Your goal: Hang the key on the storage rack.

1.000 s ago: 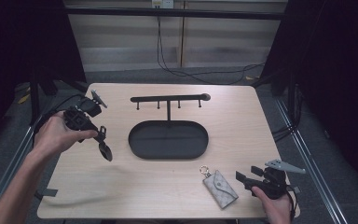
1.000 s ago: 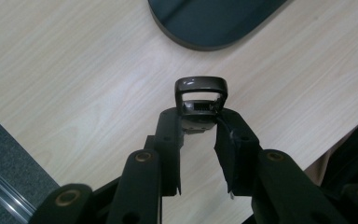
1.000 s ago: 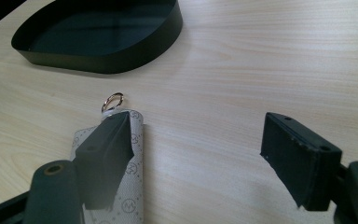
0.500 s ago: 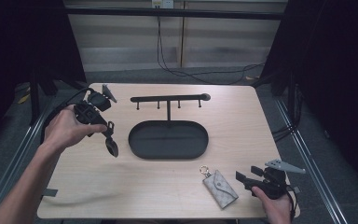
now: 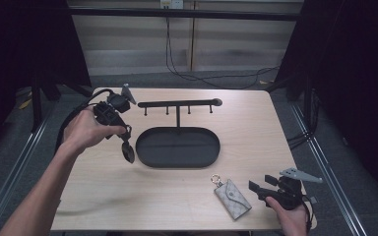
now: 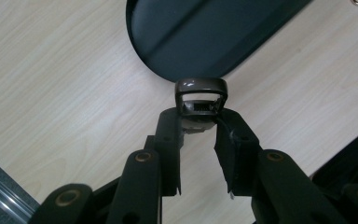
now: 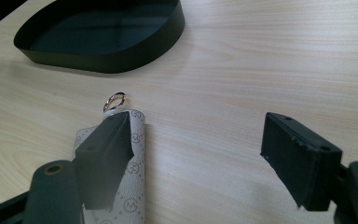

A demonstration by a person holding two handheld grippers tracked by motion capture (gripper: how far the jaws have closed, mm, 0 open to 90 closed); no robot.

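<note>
Right gripper (image 5: 257,187) is resting near the counter's (image 5: 256,132) front edge, jaws released and standing wide, nothing between them; the patterned key pouch (image 5: 232,198) with its ring is lying flat just beside its left jaw. Farther back at left, the left gripper (image 5: 127,147) is hanging above the counter, jaws clenched on a dark key fob (image 6: 200,97), just beside the black oval tray (image 5: 177,147). Behind the tray, the hook rack (image 5: 178,104) is standing upright.

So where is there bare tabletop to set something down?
Free: the wide strip right of the oval tray toward the table edge, and the front-left corner. Crowded: around the left gripper beside the tray, and front-right by the key pouch and right gripper.
</note>
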